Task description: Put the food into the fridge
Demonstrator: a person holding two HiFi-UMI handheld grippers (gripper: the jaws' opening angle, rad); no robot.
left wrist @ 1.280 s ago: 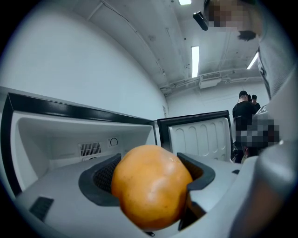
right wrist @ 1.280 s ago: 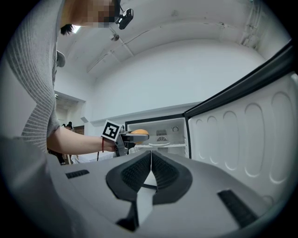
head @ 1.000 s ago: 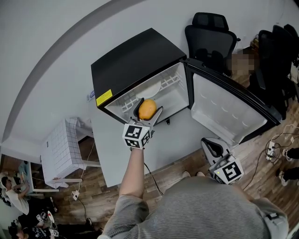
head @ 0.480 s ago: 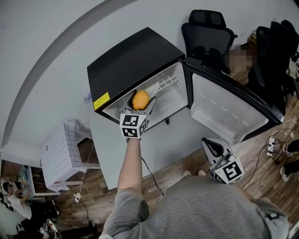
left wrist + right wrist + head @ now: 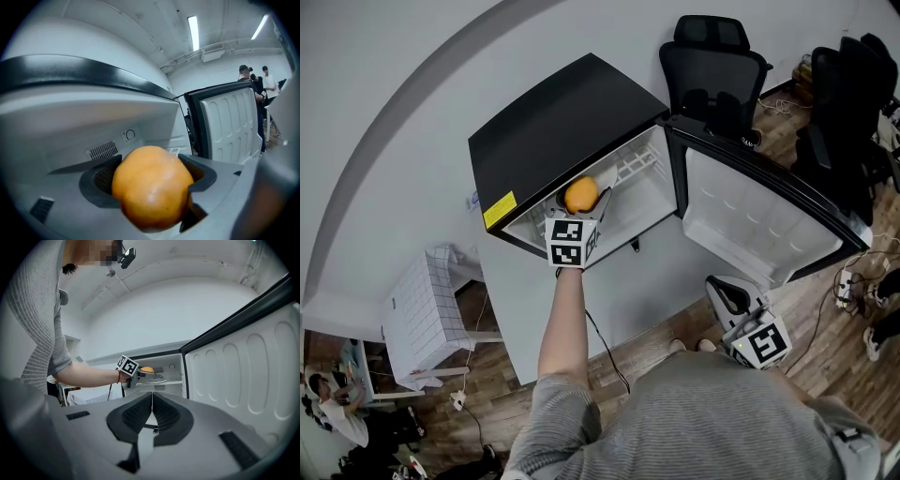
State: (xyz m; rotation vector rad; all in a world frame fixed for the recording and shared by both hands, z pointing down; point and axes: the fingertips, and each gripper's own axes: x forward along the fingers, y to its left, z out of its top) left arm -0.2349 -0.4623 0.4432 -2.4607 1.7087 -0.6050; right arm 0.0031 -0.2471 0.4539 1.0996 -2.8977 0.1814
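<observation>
An orange point(image 5: 581, 195) point(image 5: 152, 186) point(image 5: 146, 369) is clamped between the dark pads of my left gripper point(image 5: 583, 200) point(image 5: 150, 180), which is shut on it. The fruit is at the top left of the open black mini fridge point(image 5: 567, 127), just inside the white interior above the wire shelf point(image 5: 636, 169). A vent grille and a dial on the fridge's inner wall show behind the fruit in the left gripper view. My right gripper point(image 5: 729, 295) point(image 5: 151, 416) hangs low in front of the open door point(image 5: 759, 225), its pads pressed together with nothing between them.
Black office chairs point(image 5: 712, 66) stand behind the fridge door. A white tiled stool or table point(image 5: 422, 314) is at the left. A power strip with cables point(image 5: 846, 300) lies on the wooden floor at the right. People stand far off in the room point(image 5: 255, 82).
The left gripper has carried the orange up and to the left, from the front of the fridge opening into its upper interior. The right gripper has stayed put.
</observation>
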